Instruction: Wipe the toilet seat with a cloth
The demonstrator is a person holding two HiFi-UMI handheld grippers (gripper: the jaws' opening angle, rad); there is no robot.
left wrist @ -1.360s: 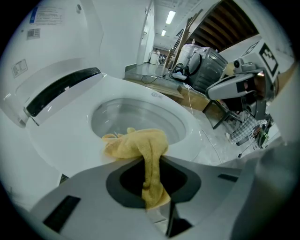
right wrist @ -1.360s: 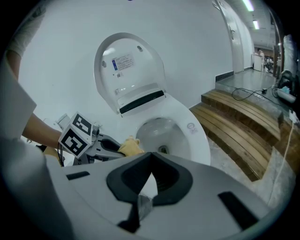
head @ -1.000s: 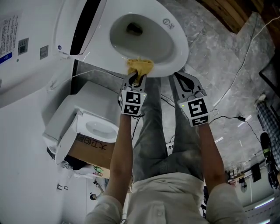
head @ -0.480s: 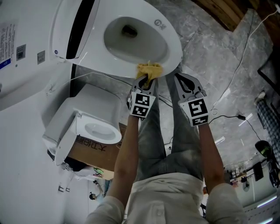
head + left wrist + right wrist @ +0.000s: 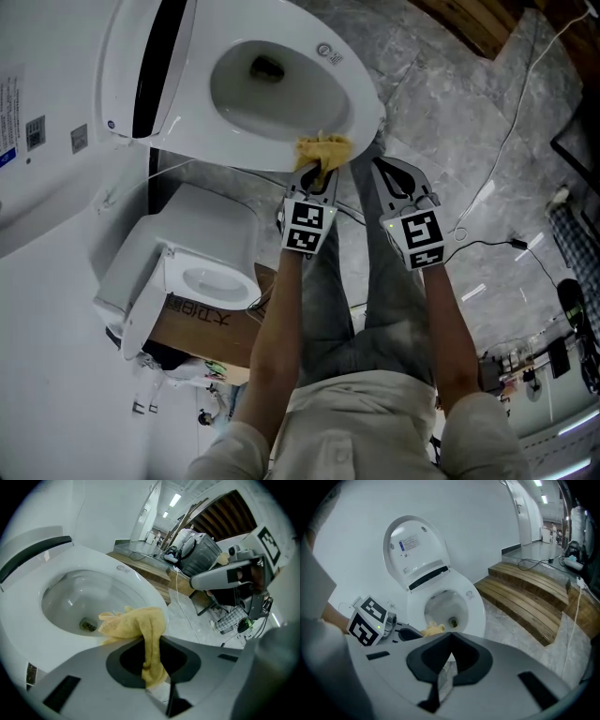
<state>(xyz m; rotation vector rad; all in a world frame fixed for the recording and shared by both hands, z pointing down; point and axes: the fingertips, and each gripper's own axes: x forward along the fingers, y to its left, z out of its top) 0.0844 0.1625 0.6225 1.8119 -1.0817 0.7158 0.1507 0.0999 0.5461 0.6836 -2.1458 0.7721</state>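
Since a second ago, the yellow cloth [image 5: 323, 150] has slid rightward along the near edge of the toilet seat [image 5: 361, 89] and now sits close to its near-right curve. It lies bunched on the white rim, partly draped toward the bowl, with one tail hanging down between the jaws of the left claw [image 5: 317, 174]. That claw is clenched on the tail, pressing the cloth against the seat.

Just to the right, the right claw [image 5: 451, 635] is closed with nothing in it. It is off the seat, over the grey marble floor [image 5: 450, 103] and apart from the cloth.

The toilet lid [image 5: 415, 543] stands raised behind the bowl, a printed label on its inner face. At the near left, a second white toilet [image 5: 178, 253] rests on a cardboard box [image 5: 197, 323]. Wooden steps [image 5: 525, 592] rise at the far right, and a thin cable [image 5: 511, 141] trails across the floor on the right.
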